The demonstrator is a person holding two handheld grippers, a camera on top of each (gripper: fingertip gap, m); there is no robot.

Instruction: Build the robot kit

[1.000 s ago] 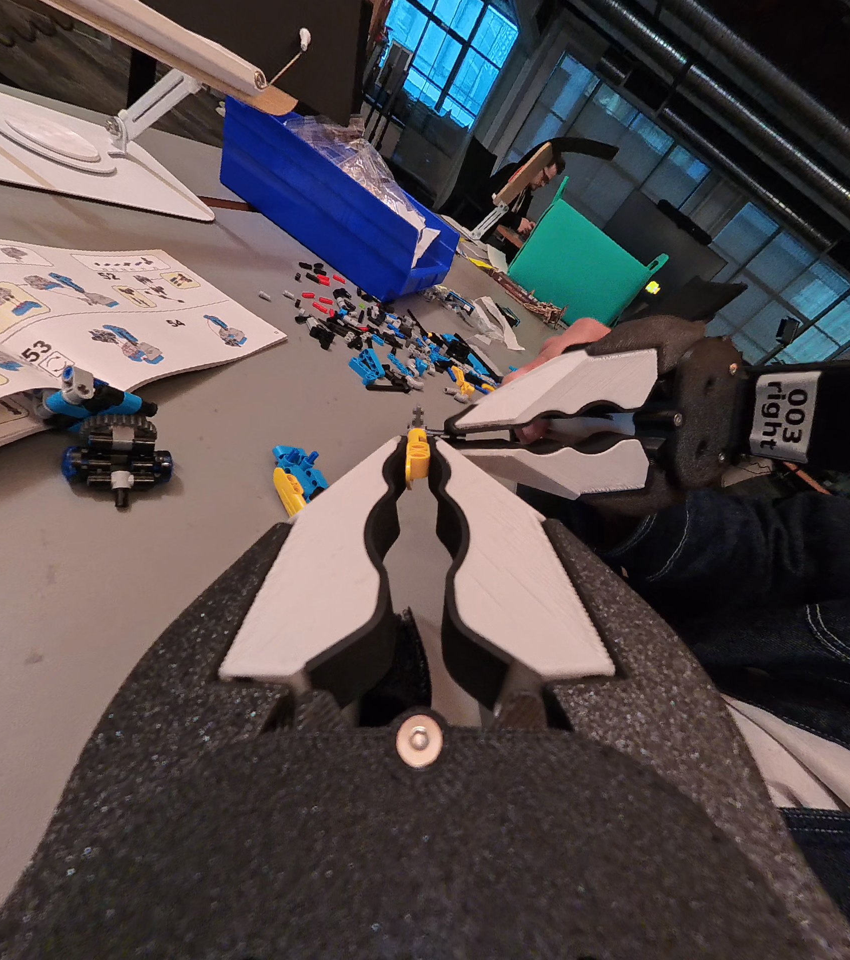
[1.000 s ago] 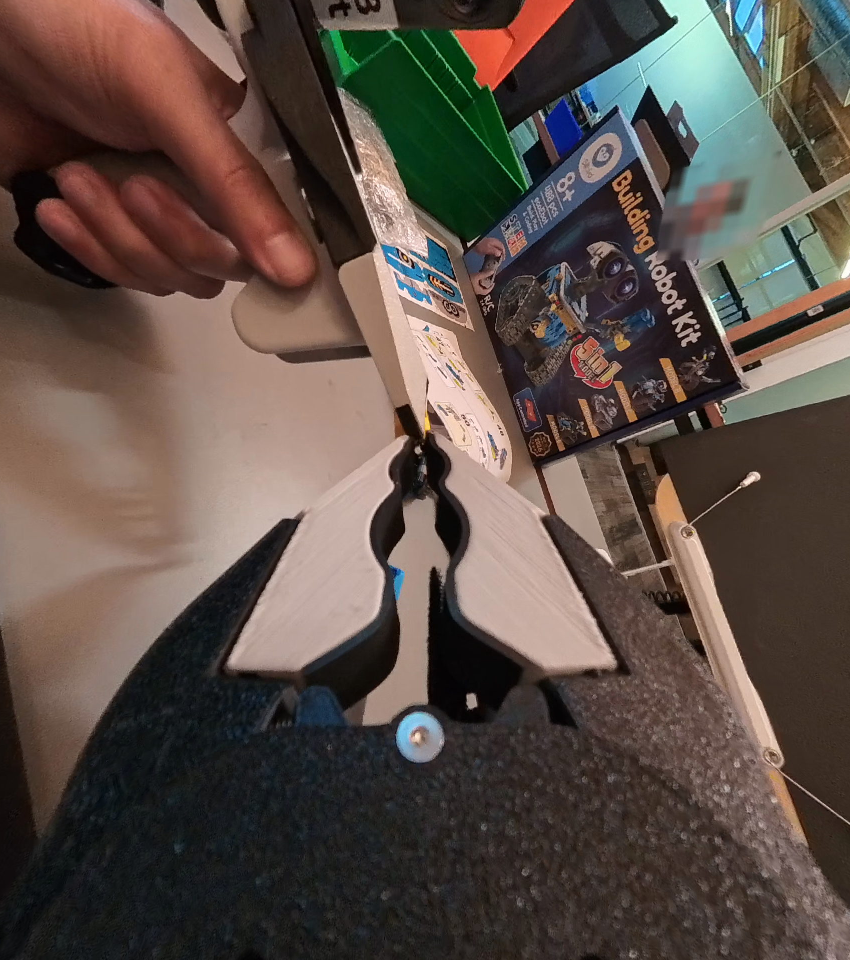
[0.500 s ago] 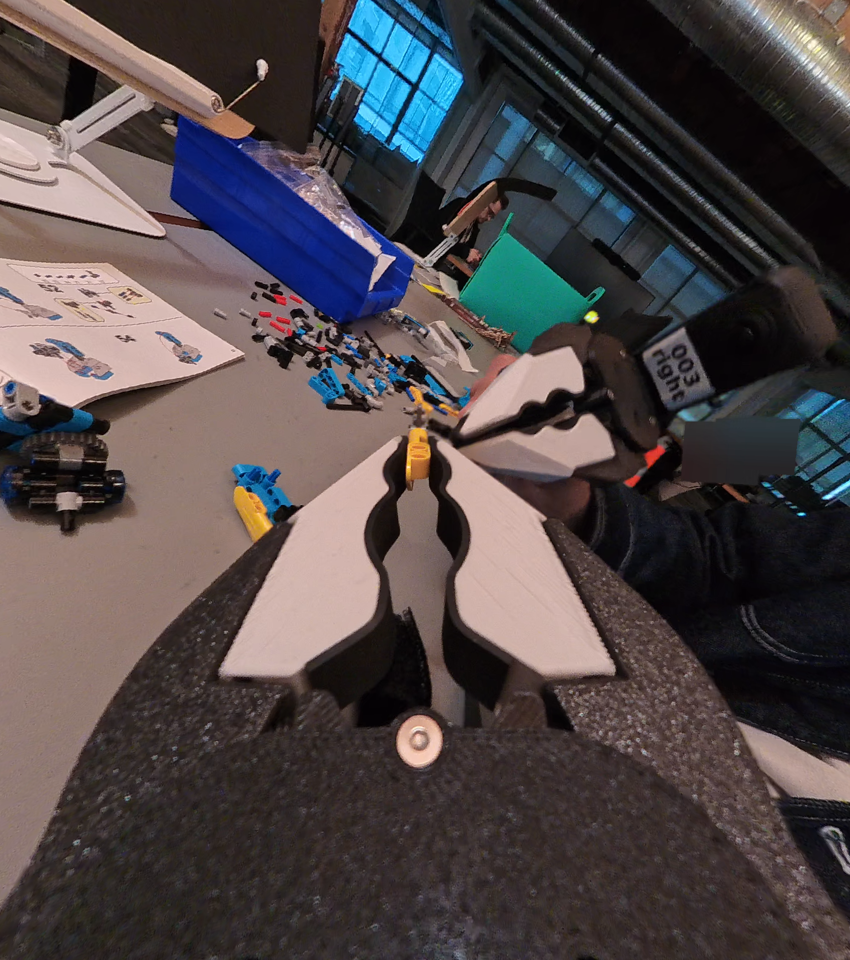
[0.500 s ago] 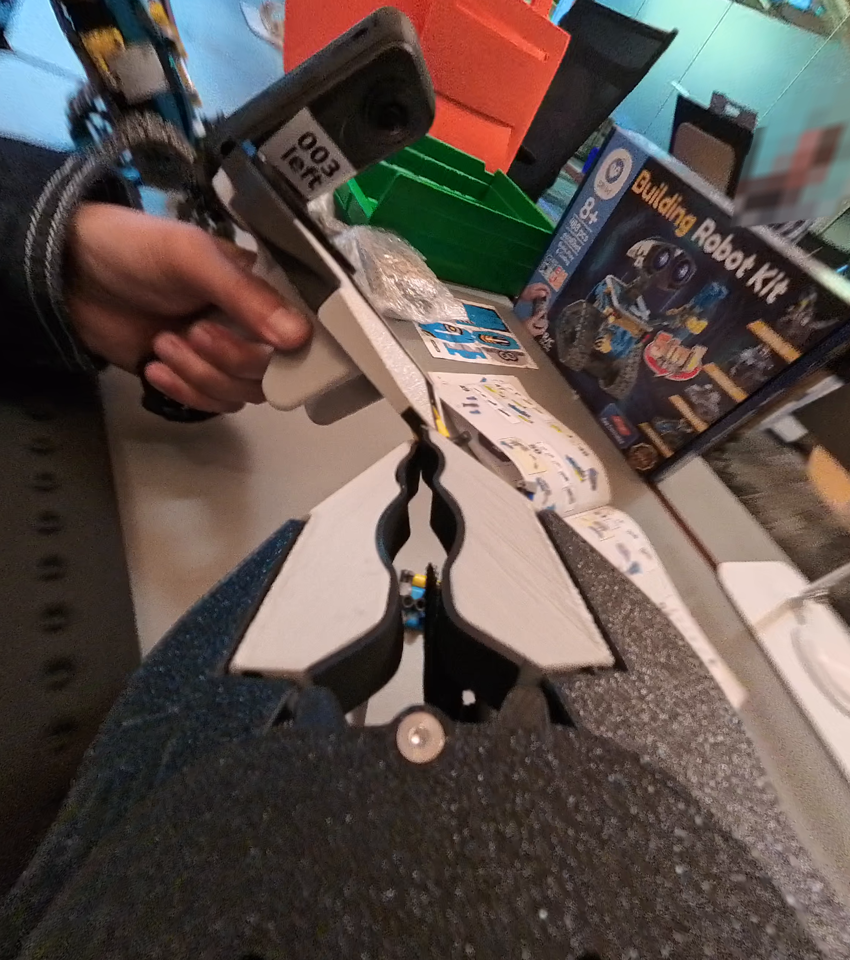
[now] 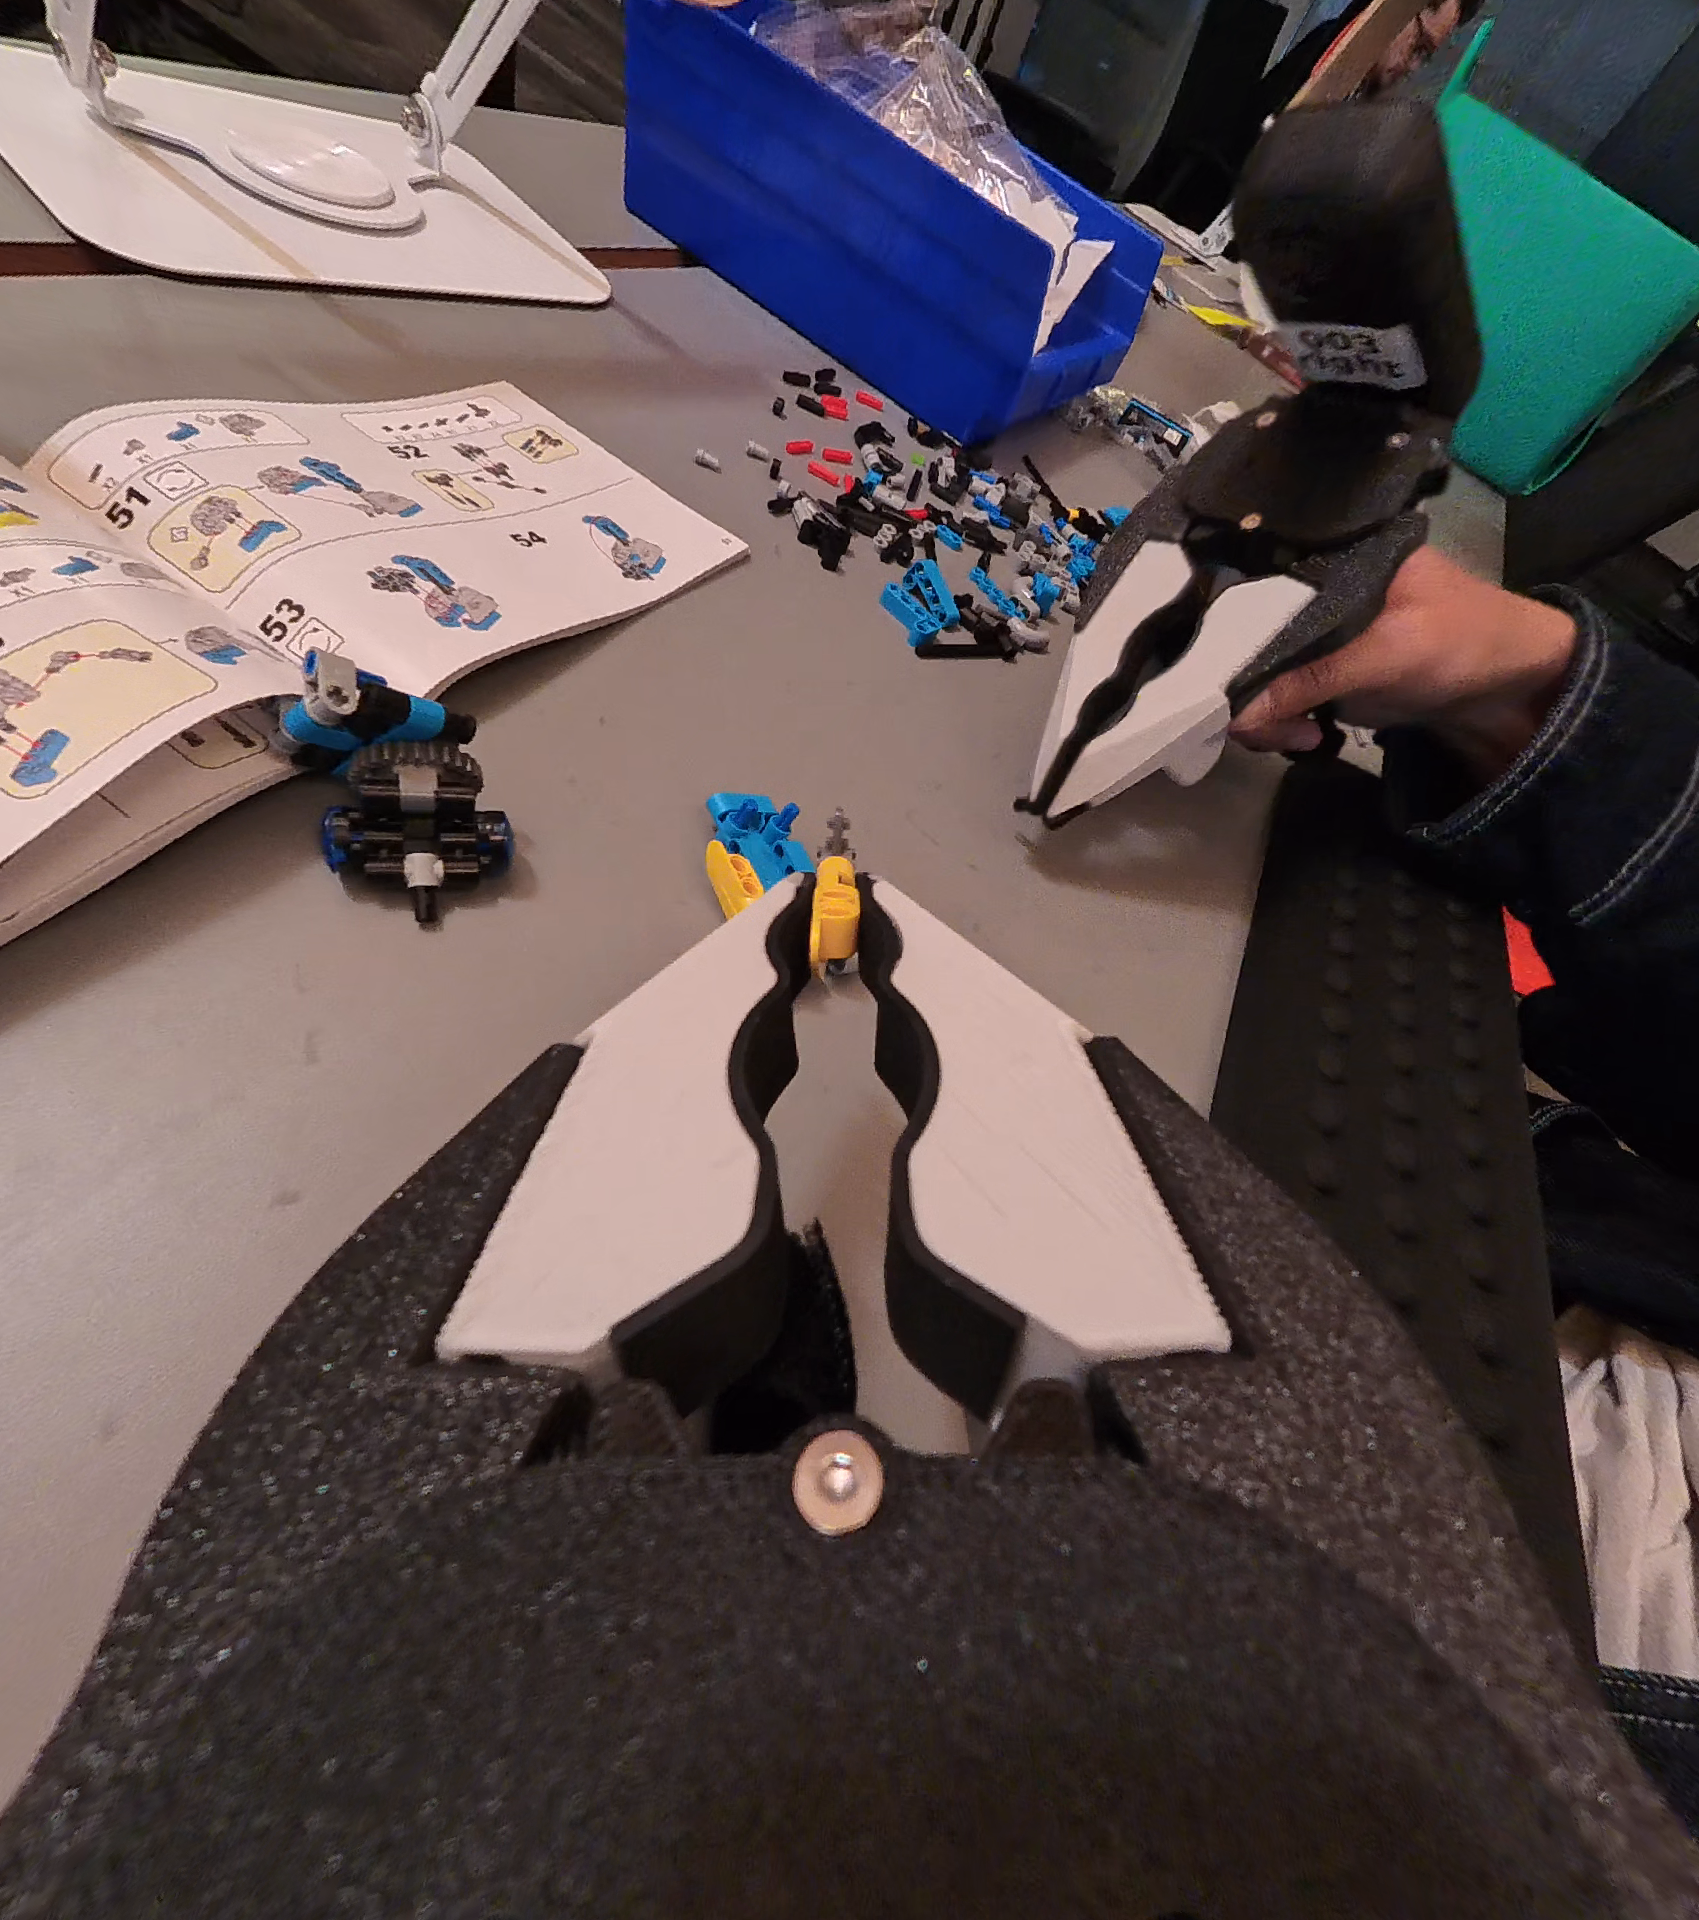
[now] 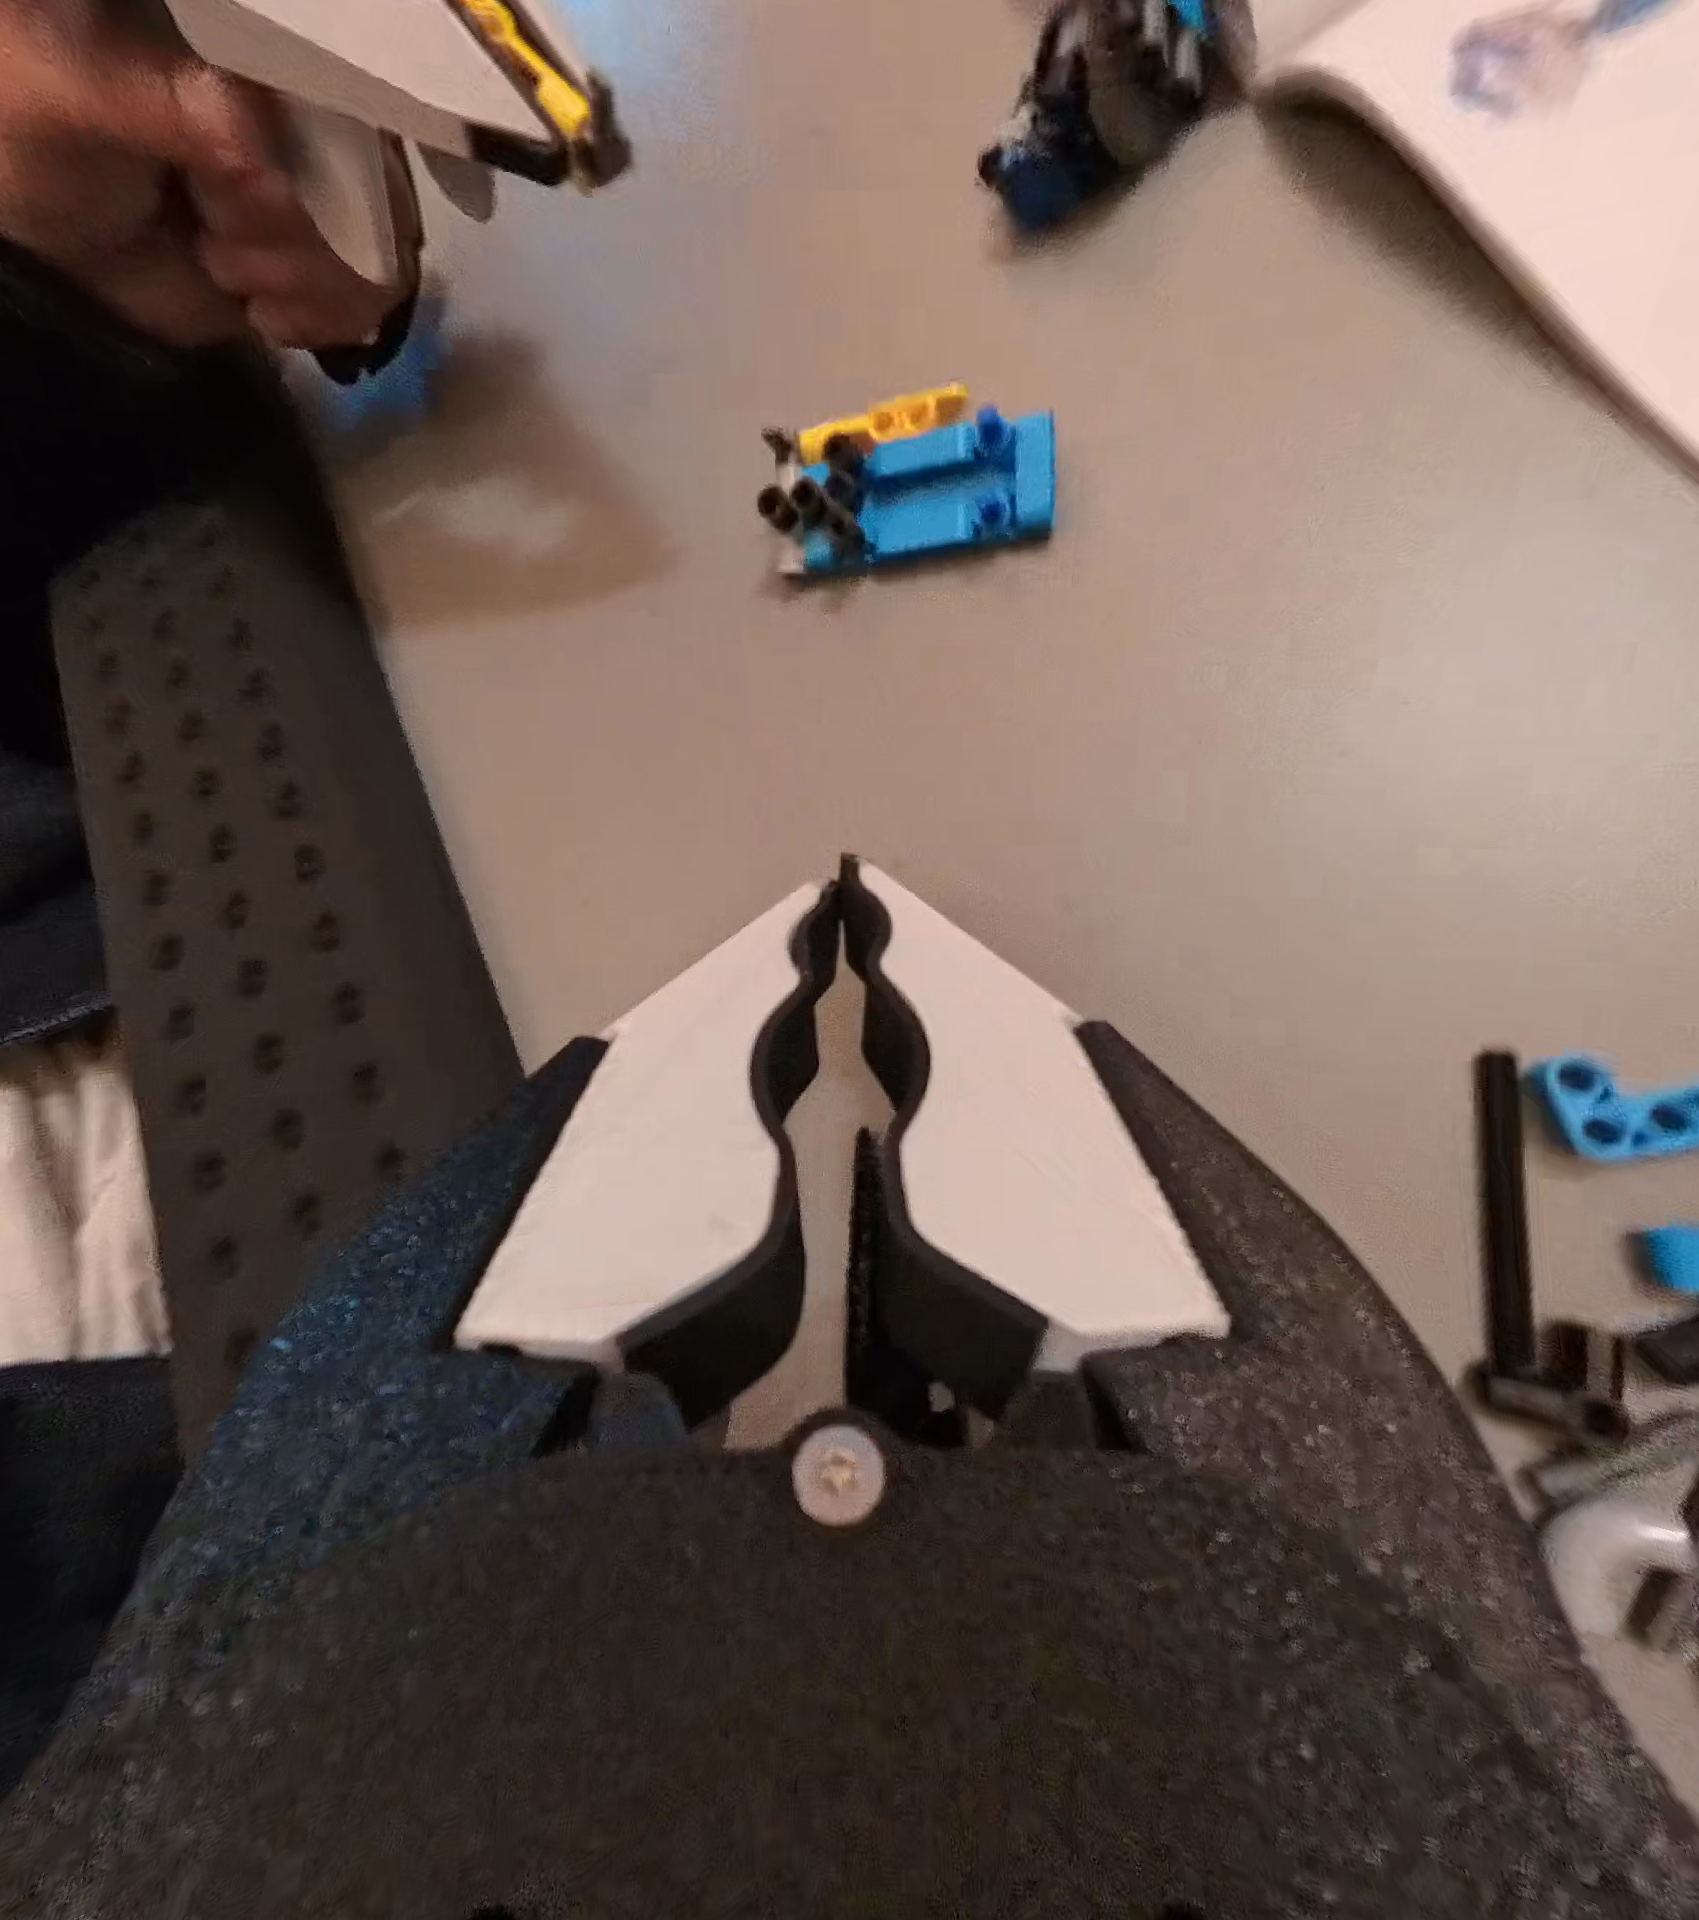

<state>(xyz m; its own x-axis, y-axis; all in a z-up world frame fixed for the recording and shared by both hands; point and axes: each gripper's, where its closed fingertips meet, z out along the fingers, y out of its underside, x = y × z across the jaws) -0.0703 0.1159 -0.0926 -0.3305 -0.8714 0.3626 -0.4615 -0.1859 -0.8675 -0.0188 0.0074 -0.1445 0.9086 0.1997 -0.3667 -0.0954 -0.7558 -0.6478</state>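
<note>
My left gripper [image 5: 832, 914] is shut on a small yellow beam [image 5: 832, 916] with a grey axle [image 5: 837, 831] sticking out of its far end, held just above the grey table [image 5: 201, 1091]. It also shows in the right wrist view [image 6: 575, 135] at the top left. My right gripper [image 6: 843, 883] is shut and empty, tips pointing down at the table; in the left wrist view [image 5: 1037, 808] it hangs to the right. A blue and yellow sub-assembly [image 6: 912, 483] lies between them, just beyond my left fingertips [image 5: 751, 847].
An open instruction booklet [image 5: 232, 582] lies at the left, with a black and blue geared assembly [image 5: 398, 779] by it. Loose small parts [image 5: 938, 520] are scattered before a blue bin [image 5: 866, 218]. A green bin [image 5: 1572, 281] stands far right. A black perforated mat [image 5: 1385, 1091] edges the table. My right fingertips sit around 15 centimetres from my left ones.
The right gripper has let go of the axle at the yellow beam and swung away to the right, tips down over the table. The left gripper has tilted down towards the table.
</note>
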